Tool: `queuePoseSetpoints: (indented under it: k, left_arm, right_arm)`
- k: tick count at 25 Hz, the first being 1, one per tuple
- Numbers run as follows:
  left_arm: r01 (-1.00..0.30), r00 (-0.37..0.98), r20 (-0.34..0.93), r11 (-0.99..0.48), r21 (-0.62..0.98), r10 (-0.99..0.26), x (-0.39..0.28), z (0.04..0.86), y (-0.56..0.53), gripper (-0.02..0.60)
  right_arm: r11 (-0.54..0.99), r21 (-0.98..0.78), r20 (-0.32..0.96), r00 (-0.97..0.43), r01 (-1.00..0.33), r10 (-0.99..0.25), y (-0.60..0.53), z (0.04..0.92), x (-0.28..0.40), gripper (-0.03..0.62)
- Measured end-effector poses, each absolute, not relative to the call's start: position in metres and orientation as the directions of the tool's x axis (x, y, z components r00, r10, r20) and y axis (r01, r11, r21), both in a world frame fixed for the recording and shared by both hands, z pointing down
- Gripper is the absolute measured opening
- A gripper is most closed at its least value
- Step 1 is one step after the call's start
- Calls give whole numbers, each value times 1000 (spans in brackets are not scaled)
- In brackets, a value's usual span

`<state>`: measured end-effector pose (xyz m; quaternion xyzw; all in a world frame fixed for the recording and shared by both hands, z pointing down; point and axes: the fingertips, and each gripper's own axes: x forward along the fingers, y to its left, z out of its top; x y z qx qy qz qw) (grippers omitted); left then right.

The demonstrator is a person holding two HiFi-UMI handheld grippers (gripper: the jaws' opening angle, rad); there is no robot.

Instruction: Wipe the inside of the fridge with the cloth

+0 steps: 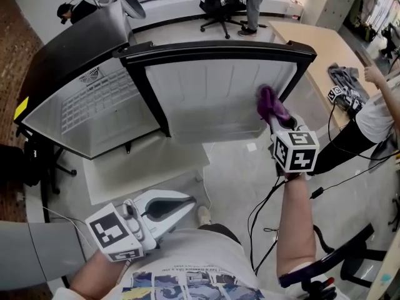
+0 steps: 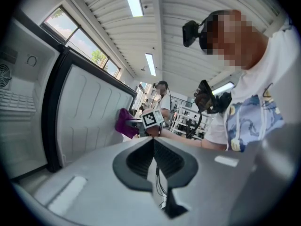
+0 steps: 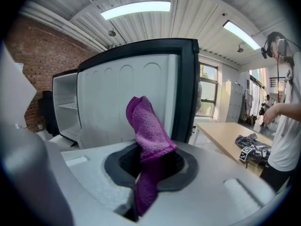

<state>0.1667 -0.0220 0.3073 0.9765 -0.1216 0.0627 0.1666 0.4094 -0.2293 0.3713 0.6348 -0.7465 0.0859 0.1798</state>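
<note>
The purple cloth (image 1: 271, 104), fuzzy and bunched into a peak, is sitting pinched between the closed jaws of the right gripper (image 1: 275, 120). It is right at the white inner panel of the open fridge door (image 1: 206, 95). Only the right gripper view is showing its tail hanging below the jaws. The left gripper (image 1: 167, 209) is hovering low by the person's shirt (image 1: 187, 280), jaws together on nothing.

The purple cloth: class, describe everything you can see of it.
The cloth is purple, fuzzy terry-like fabric, bunched and folded. The right gripper has its jaws shut on it; one folded end sticks up past them, another hangs below. It is held at the white inner face of the open fridge door, near its edge, apparently touching.
</note>
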Motion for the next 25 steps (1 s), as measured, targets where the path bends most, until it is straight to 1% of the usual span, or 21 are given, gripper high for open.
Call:
queuePoseSetpoints:
  k: [4, 8, 13, 17, 20, 25]
  left_arm:
    - [-276, 958, 165, -911, 308, -235, 157, 306, -21, 8]
    - [-308, 949, 171, -901, 306, -266, 141, 306, -22, 8]
    - [-364, 929, 184, -880, 305, -321, 117, 306, -22, 8]
    - [-411, 910, 197, -859, 305, -365, 97, 307, -22, 8]
    - [-445, 894, 209, -843, 303, -397, 83, 308, -23, 8]
    - [-477, 877, 224, -825, 303, -425, 72, 309, -25, 8]
  right_arm:
    - [305, 86, 360, -255, -949, -897, -225, 363, 357, 52]
    - [440, 53, 355, -395, -897, -847, -227, 369, 293, 52]
    - [555, 25, 367, -509, -831, -779, -234, 386, 226, 52]
    - [611, 25, 382, -557, -791, -737, -243, 400, 185, 52]
    - [628, 43, 398, -563, -777, -724, -252, 412, 164, 52]
    - [602, 53, 418, -530, -797, -738, -264, 428, 165, 52]
